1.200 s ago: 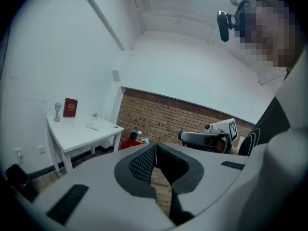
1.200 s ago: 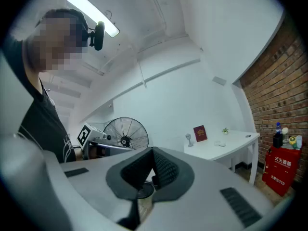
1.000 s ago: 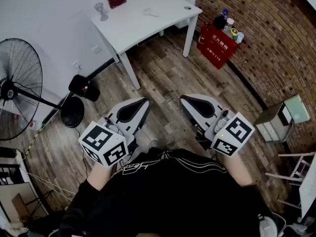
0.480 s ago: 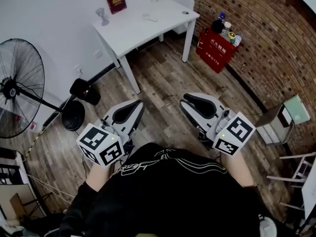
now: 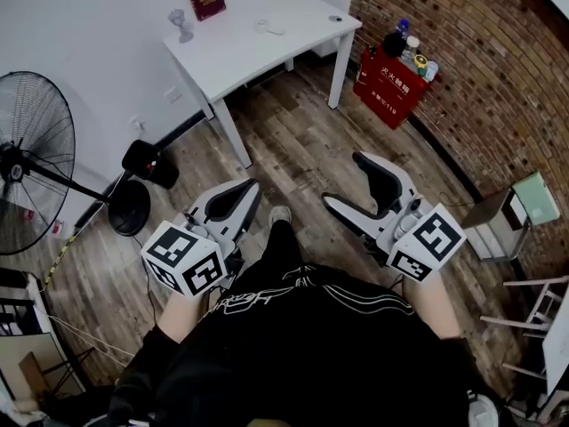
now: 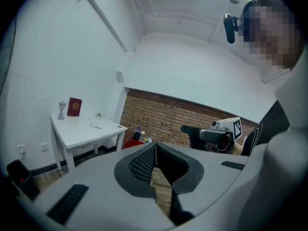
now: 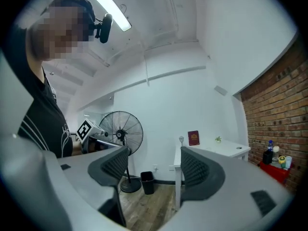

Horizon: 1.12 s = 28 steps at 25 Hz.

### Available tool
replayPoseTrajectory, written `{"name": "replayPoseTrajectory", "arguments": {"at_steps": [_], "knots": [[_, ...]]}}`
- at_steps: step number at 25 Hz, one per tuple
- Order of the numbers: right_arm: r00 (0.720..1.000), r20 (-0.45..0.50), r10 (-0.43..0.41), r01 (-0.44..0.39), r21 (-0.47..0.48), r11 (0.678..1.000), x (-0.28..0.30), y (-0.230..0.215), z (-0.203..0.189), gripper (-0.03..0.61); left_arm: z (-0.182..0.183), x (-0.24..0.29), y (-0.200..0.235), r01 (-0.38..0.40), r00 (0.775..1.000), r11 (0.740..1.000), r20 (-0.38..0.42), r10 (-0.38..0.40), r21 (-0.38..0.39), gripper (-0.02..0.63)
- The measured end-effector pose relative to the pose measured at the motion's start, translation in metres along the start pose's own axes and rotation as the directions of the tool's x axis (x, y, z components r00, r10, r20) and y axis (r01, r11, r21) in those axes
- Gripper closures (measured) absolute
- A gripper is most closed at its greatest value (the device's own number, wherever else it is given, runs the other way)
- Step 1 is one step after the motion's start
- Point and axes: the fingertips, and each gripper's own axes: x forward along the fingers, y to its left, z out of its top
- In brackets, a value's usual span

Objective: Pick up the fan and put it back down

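Opening right gripper, empty, fan well apart

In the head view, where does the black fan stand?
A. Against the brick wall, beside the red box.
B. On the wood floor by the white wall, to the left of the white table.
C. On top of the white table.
B: the fan stands with its round base on the wood floor, close to the white wall, and the white table is to its right.
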Motion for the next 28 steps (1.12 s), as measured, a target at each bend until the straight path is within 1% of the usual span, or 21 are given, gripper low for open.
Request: {"name": "replayPoseTrajectory", "arguments": {"at_steps": [4,8,11,17,23,28], "knots": [[0.999,-0.031,-0.027,0.027,0.024,0.999,0.014,-0.016,-0.019,0.224,-0.012,0.015,0.020,0.012,1.000,1.000,-0.016,-0.012,-0.026,0.581],[0.999,-0.035,-0.038,0.038,0.017,0.999,0.034,-0.038,-0.018,0.212,-0.005,0.031,0.042,0.020,1.000,0.999,-0.004,-0.020,-0.034,0.581],[0.999,-0.039,-0.037,0.037,0.007,0.999,0.057,-0.056,-0.017,0.209,0.004,0.047,0.068,0.019,1.000,0.999,-0.003,-0.020,-0.039,0.581],[0.997,-0.059,-0.039,0.041,0.031,0.999,0.120,-0.109,-0.017,0.196,0.026,0.085,0.135,0.017,1.000,0.998,-0.016,-0.018,-0.063,0.581],[0.996,-0.077,-0.044,0.048,0.041,0.998,0.194,-0.171,-0.001,0.195,0.066,0.129,0.216,0.009,1.000,0.996,-0.022,-0.011,-0.085,0.581],[0.994,-0.091,-0.053,0.057,0.038,0.998,0.251,-0.222,0.009,0.193,0.094,0.171,0.278,0.022,0.999,0.996,-0.029,-0.025,-0.091,0.581]]}}
